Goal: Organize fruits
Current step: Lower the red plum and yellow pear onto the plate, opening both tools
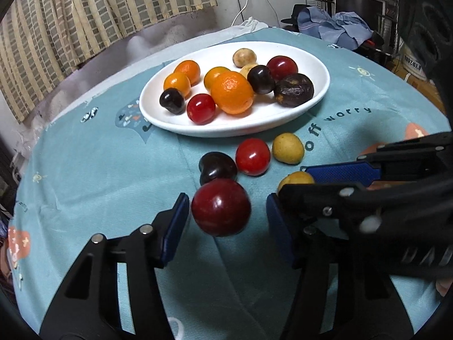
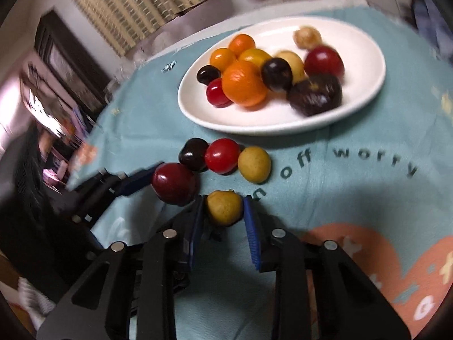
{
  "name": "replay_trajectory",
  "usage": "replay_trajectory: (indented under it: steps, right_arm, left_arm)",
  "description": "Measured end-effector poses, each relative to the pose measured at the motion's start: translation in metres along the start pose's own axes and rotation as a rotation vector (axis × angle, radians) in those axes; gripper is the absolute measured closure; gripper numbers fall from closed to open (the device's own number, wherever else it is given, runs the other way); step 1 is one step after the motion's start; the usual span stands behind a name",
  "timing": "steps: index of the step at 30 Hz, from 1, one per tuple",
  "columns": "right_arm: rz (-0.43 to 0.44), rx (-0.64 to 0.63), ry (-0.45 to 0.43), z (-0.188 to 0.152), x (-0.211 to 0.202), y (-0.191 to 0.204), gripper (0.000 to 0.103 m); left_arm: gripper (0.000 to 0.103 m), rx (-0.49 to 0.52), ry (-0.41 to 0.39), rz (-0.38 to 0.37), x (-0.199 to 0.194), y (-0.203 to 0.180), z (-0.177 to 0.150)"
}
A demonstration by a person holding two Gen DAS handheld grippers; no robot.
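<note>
I see the left gripper (image 1: 228, 215) low over the teal tablecloth (image 1: 107, 170), jaws partly spread around a dark red plum (image 1: 221, 207). The fruit sits between the blue pads; there is a clear gap on the right side and a hairline one on the left, so I log no grip on it.

The right gripper (image 2: 223, 221) comes in from the right of the left wrist view, crossing over the left one's right finger. In its own view both pads press on a small yellow fruit (image 2: 224, 207), jaws narrow; I note it as clamped. The fruit rests on or just above the cloth; I cannot tell which.

Loose fruit on the cloth, just beyond the plum: a near-black cherry (image 1: 217, 167) touching it, a red cherry tomato (image 1: 252, 156) beside that, then another yellow fruit (image 1: 288, 148).

The white oval plate (image 1: 317, 96) lies farther back. It holds a large orange (image 1: 232, 92), smaller oranges, two dark cherries, two red tomatoes, a wrinkled dark passion fruit (image 1: 294, 89) and pale yellow fruits.

The right wrist view is motion-blurred at the edges.
</note>
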State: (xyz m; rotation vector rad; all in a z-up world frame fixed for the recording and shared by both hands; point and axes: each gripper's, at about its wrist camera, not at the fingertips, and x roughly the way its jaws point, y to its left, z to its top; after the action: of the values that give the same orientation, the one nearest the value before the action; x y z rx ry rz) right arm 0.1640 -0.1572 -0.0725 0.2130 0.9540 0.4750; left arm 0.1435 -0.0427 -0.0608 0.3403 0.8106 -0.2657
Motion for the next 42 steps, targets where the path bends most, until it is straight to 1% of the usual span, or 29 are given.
replay_trajectory:
  steps: [2, 3, 5, 8, 10, 12, 14, 19, 22, 23, 25, 28, 30, 32, 34, 36, 37, 38, 39, 40, 42]
  right_arm:
    - [-0.017, -0.021, -0.005, 0.000, 0.001, 0.001, 0.076]
    - [-0.025, -0.033, -0.009, -0.001, 0.000, 0.002, 0.076]
    - [-0.057, -0.064, -0.023, -0.002, -0.001, 0.004, 0.076]
    - [-0.074, -0.074, -0.031, -0.003, 0.000, 0.005, 0.076]
    - [-0.115, -0.121, -0.069, -0.004, -0.004, 0.015, 0.076]
    - [-0.117, -0.136, -0.096, -0.003, -0.011, 0.019, 0.076]
    - [-0.119, -0.133, -0.128, 0.001, -0.019, 0.018, 0.076]
    - [-0.135, -0.093, -0.251, 0.014, -0.051, 0.006, 0.076]
    - [-0.168, -0.095, -0.342, 0.021, -0.074, 0.005, 0.076]
    - [-0.185, -0.099, -0.369, 0.024, -0.081, 0.006, 0.076]
    - [-0.215, -0.114, -0.399, 0.039, -0.089, 0.007, 0.076]
    - [-0.241, -0.108, -0.398, 0.065, -0.088, 0.005, 0.076]
    - [-0.247, -0.084, -0.389, 0.082, -0.077, -0.004, 0.076]
    - [-0.244, -0.063, -0.373, 0.088, -0.066, -0.011, 0.076]
    - [-0.258, -0.043, -0.360, 0.094, -0.047, -0.022, 0.076]
    - [-0.299, -0.050, -0.353, 0.097, -0.032, -0.028, 0.076]
    - [-0.339, -0.060, -0.347, 0.097, -0.023, -0.029, 0.075]
    - [-0.360, -0.064, -0.343, 0.097, -0.020, -0.030, 0.073]
    - [-0.383, -0.066, -0.332, 0.096, -0.016, -0.031, 0.072]
    - [-0.376, -0.065, -0.315, 0.095, -0.014, -0.032, 0.072]
    - [-0.362, -0.064, -0.311, 0.092, -0.017, -0.030, 0.072]
  left_arm:
    - [0.050, -0.004, -0.002, -0.016, 0.000, 0.001, 0.001]
    - [0.055, -0.013, -0.002, -0.027, 0.001, 0.002, 0.002]
    - [0.056, -0.015, 0.007, -0.029, 0.004, 0.003, 0.003]
    - [0.063, 0.007, -0.001, -0.011, 0.003, -0.001, 0.004]
    - [0.063, 0.022, -0.008, -0.004, 0.001, -0.004, 0.003]
    - [0.063, 0.019, -0.029, 0.002, -0.003, -0.002, 0.003]
    - [0.063, 0.002, -0.058, 0.013, -0.010, 0.001, 0.001]
    - [0.064, -0.052, -0.104, 0.028, -0.025, 0.015, 0.003]
    - [0.064, -0.084, -0.149, 0.039, -0.039, 0.023, 0.015]
    - [0.064, -0.096, -0.167, 0.045, -0.044, 0.027, 0.024]
    - [0.064, -0.115, -0.183, 0.053, -0.048, 0.033, 0.041]
    - [0.064, -0.142, -0.195, 0.054, -0.039, 0.039, 0.071]
    - [0.064, -0.152, -0.188, 0.064, -0.025, 0.039, 0.083]
    - [0.064, -0.163, -0.175, 0.055, -0.010, 0.038, 0.088]
    - [0.063, -0.185, -0.155, 0.042, 0.007, 0.038, 0.088]
    - [0.063, -0.194, -0.140, 0.043, 0.022, 0.040, 0.088]
    - [0.062, -0.197, -0.134, 0.051, 0.027, 0.041, 0.087]
    - [0.060, -0.199, -0.131, 0.056, 0.030, 0.042, 0.086]
    - [0.052, -0.194, -0.130, 0.059, 0.032, 0.043, 0.085]
    - [0.046, -0.189, -0.137, 0.073, 0.032, 0.042, 0.083]
    - [0.043, -0.180, -0.146, 0.084, 0.027, 0.042, 0.082]
